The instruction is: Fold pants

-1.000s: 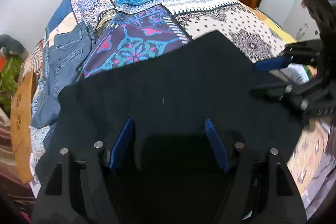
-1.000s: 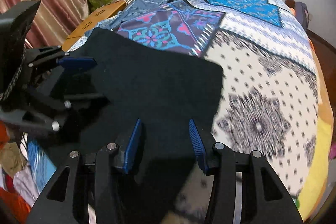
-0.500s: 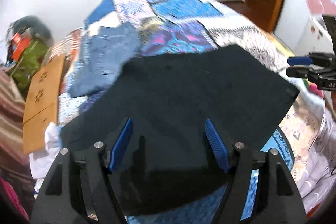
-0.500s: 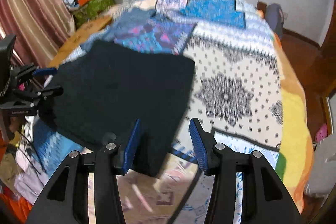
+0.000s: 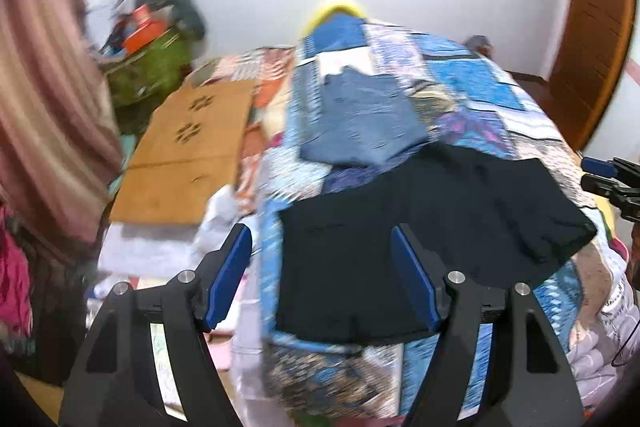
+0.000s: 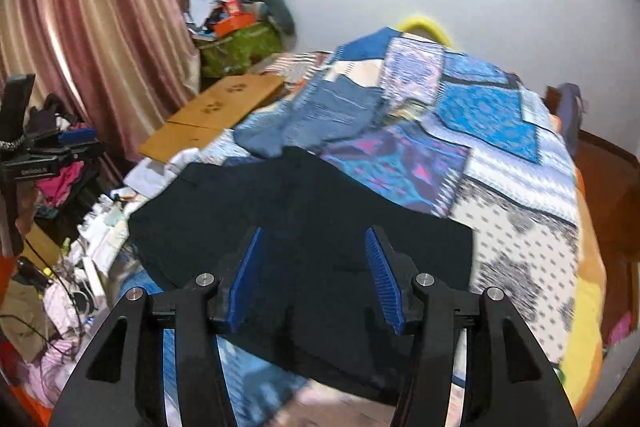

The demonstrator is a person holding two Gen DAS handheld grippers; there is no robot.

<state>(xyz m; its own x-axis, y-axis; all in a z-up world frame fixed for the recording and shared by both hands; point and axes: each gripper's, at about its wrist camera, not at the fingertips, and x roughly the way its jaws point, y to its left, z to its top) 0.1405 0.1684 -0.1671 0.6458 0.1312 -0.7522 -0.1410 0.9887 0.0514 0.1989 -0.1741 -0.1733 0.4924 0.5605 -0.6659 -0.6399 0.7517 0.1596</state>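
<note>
The black pants (image 5: 440,219) lie folded and flat at the near edge of the bed, and they also show in the right wrist view (image 6: 300,195). My left gripper (image 5: 320,239) hangs open above the bed's near left corner, with nothing between its fingers. It appears at the left edge of the right wrist view (image 6: 60,147). My right gripper (image 6: 314,239) is held above the pants with its jaws opening. Nothing is pinched between them. Its fingertips (image 5: 600,167) peek in at the right edge of the left wrist view.
Folded blue jeans (image 5: 360,119) (image 6: 332,111) rest farther back on the patchwork bedspread (image 6: 500,115). A flat cardboard sheet (image 5: 188,147) lies left of the bed. A pink curtain (image 6: 100,27), a green bag (image 5: 148,71) and floor clutter (image 6: 60,287) fill the left side.
Both grippers have drawn back and up from the black pants, which stay flat on the bed. The left one swung left and rolled. The right jaws stand slightly wider.
</note>
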